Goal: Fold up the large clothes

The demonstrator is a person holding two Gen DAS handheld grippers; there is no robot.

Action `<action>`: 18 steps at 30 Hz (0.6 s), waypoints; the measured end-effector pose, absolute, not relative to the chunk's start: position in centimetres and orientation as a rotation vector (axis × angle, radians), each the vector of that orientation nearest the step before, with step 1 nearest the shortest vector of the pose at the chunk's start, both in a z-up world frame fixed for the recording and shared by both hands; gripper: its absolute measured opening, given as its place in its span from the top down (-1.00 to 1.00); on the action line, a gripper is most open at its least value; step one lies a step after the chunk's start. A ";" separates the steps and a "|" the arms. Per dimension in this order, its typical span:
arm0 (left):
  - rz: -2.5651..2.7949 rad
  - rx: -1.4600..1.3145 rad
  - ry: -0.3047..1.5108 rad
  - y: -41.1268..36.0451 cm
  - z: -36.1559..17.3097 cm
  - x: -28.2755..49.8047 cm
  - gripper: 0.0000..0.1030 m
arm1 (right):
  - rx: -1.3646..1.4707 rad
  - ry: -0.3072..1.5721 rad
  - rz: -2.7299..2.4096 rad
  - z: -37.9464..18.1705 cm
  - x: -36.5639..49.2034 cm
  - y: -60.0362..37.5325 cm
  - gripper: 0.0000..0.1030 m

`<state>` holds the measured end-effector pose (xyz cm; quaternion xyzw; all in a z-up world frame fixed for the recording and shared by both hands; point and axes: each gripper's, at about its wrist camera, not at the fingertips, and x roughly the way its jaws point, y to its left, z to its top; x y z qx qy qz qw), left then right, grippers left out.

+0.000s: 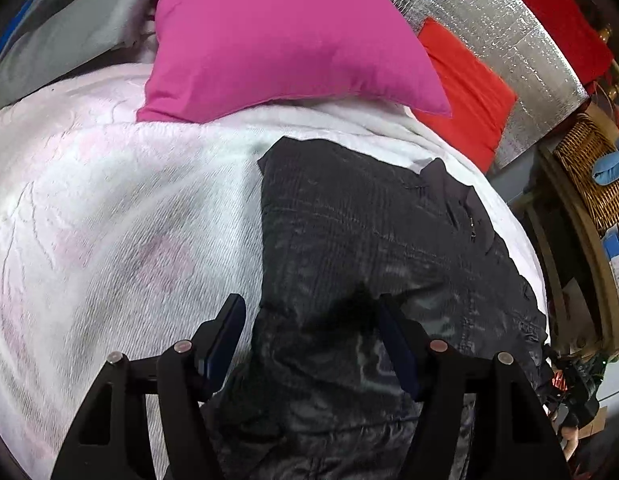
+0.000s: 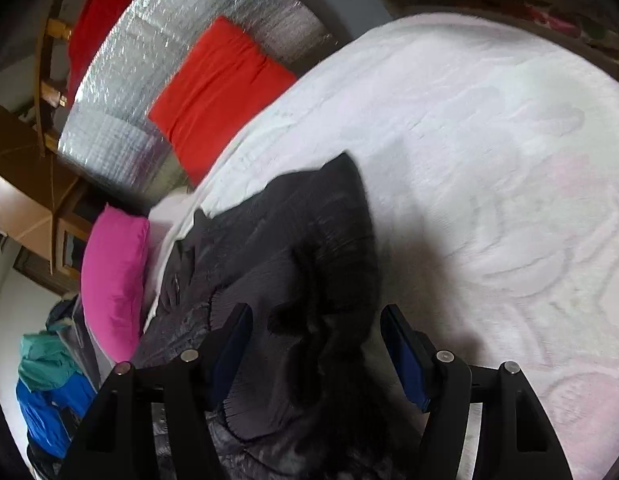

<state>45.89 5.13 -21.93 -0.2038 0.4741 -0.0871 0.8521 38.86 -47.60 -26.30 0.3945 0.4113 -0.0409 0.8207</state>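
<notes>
both tongs tilt steeply down over the bed [image 1: 109, 200]. the left tongs [image 1: 311, 344] stand open, nothing pinched; the dark jacket [image 1: 369, 232] lies flat on the white bedspread beneath them, its left edge running between the fingers. the right tongs [image 2: 315, 350] are also open, straddling a raised bunched fold of the jacket [image 2: 309, 248], pads not pressing it.
</notes>
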 end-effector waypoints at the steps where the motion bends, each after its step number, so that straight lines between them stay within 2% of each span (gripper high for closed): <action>1: -0.187 -0.425 0.991 5.0 -22.0 46.1 -0.07 | 0.815 0.893 -0.089 -26.5 39.2 -47.1 0.16; 2: -0.189 -0.416 0.989 4.7 -22.0 46.3 0.04 | 0.789 0.887 -0.105 -26.3 39.1 -46.8 0.17; 4: -0.182 -0.389 0.982 4.3 -22.0 46.4 0.15 | 0.703 0.852 -0.124 -25.0 38.8 -46.0 0.32; 6: -0.179 -0.377 0.972 4.1 -21.9 46.6 0.20 | 0.634 0.788 -0.128 -23.2 38.4 -45.1 0.35; 9: -0.172 -0.374 0.968 4.1 -21.9 46.8 0.20 | 0.583 0.765 -0.136 -22.5 38.3 -44.3 0.35; 12: -0.160 -0.378 1.008 4.0 -22.7 46.9 0.11 | 0.618 0.889 -0.165 -25.2 39.2 -44.8 0.34; 14: -0.152 -0.368 1.019 4.0 -22.8 46.7 -0.02 | 0.692 0.895 -0.153 -25.6 38.8 -45.6 0.27; 15: -0.153 -0.368 1.027 4.0 -22.8 46.7 -0.06 | 0.713 0.895 -0.154 -25.2 38.6 -45.9 0.10; 16: -0.160 -0.379 1.034 4.0 -22.8 46.5 -0.06 | 0.725 0.888 -0.152 -24.8 38.3 -46.1 -0.15; 18: -0.165 -0.389 1.043 4.1 -22.6 46.1 -0.08 | 0.720 0.846 -0.155 -23.7 37.3 -46.3 -0.30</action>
